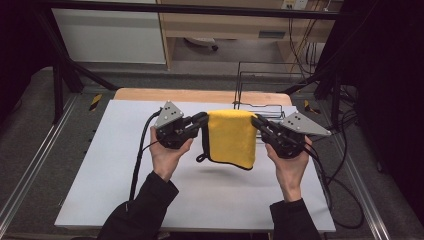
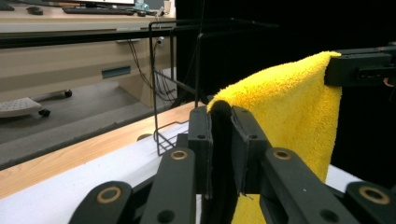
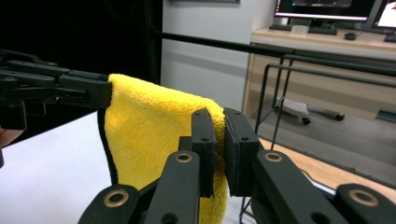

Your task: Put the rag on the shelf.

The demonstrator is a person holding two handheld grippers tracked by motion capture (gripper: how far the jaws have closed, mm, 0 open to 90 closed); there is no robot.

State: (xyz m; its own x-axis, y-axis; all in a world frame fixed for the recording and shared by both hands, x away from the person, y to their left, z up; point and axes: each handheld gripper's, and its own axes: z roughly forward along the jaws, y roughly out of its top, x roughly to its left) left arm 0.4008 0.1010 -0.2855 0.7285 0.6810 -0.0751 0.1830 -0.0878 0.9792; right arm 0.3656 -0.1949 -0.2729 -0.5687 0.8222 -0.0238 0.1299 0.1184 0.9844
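Note:
A yellow towel with a dark hem hangs folded in the air above the white mat, stretched between both grippers. My left gripper is shut on the towel's top left corner, and its jaws pinch the yellow cloth in the left gripper view. My right gripper is shut on the top right corner; in the right gripper view the towel drapes down left of its closed jaws. Each gripper view shows the other gripper clamped on the far corner.
A black wire rack stands at the back right of the wooden table. Cables trail off the right edge. Desks and a chair base lie beyond the table.

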